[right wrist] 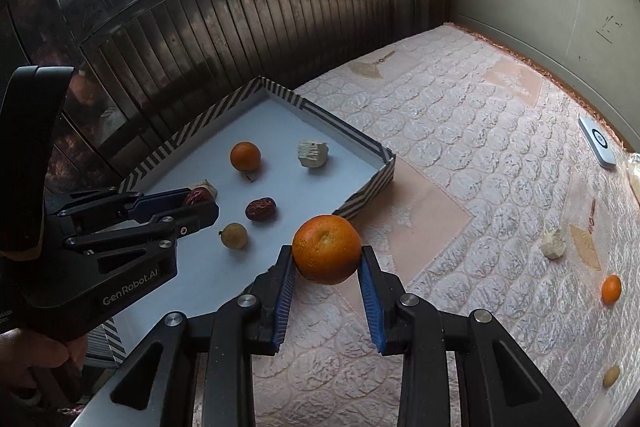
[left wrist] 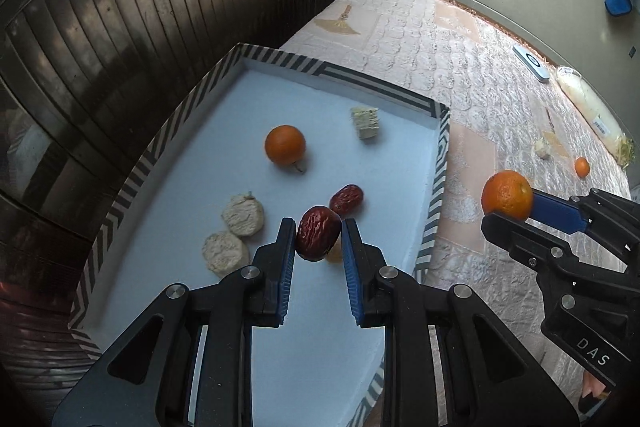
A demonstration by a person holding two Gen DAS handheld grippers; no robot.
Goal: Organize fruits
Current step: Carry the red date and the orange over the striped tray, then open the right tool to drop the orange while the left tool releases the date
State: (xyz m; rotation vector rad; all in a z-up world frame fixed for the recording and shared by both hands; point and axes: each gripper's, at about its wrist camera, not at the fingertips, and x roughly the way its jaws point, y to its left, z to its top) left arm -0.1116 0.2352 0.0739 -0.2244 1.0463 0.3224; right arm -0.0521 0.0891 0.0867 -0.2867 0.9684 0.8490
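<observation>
Both jaws are clamped on fruit: your left gripper pinches a red date over the striped tray, near its front edge, and your right gripper holds an orange above the quilted mat, just off the tray's right edge. Already in the tray: one orange, one date, a longan. Out on the mat's right side, a small orange and another longan-like fruit wait. You're midway, I'd say. Lettering reads "GenRobot.AI" and "DAS".
</observation>
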